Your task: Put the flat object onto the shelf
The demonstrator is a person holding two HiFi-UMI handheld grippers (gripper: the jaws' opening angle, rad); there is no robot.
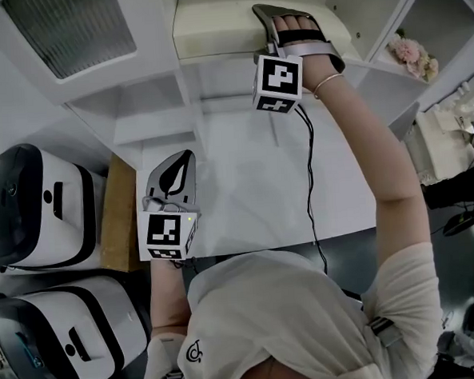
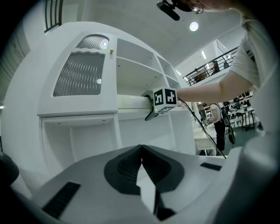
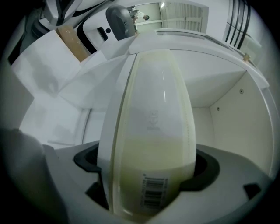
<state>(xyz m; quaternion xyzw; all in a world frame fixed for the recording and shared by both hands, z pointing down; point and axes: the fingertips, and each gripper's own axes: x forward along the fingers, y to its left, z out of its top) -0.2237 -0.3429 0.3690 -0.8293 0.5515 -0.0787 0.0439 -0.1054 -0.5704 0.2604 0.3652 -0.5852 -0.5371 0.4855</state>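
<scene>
The flat object (image 1: pixel 211 26) is a cream oval slab with a barcode label. It lies in a compartment of the white shelf unit (image 1: pixel 147 98). My right gripper (image 1: pixel 290 17) reaches into that compartment. In the right gripper view the slab (image 3: pixel 148 113) runs lengthwise between the jaws of the right gripper (image 3: pixel 146 170), which stand wide on either side of it, and the pads do not visibly press on it. My left gripper (image 1: pixel 183 160) hovers low over the white table, shut and empty. In the left gripper view its fingertips (image 2: pixel 141 151) meet, and the slab (image 2: pixel 131 102) shows as a cream band.
Two white and black machines (image 1: pixel 38 205) (image 1: pixel 61 331) stand at the left beside a wooden board (image 1: pixel 118 216). A black cable (image 1: pixel 308 180) hangs from the right gripper over the white table (image 1: pixel 253 192). Pink flowers (image 1: pixel 411 54) sit on a shelf at the right.
</scene>
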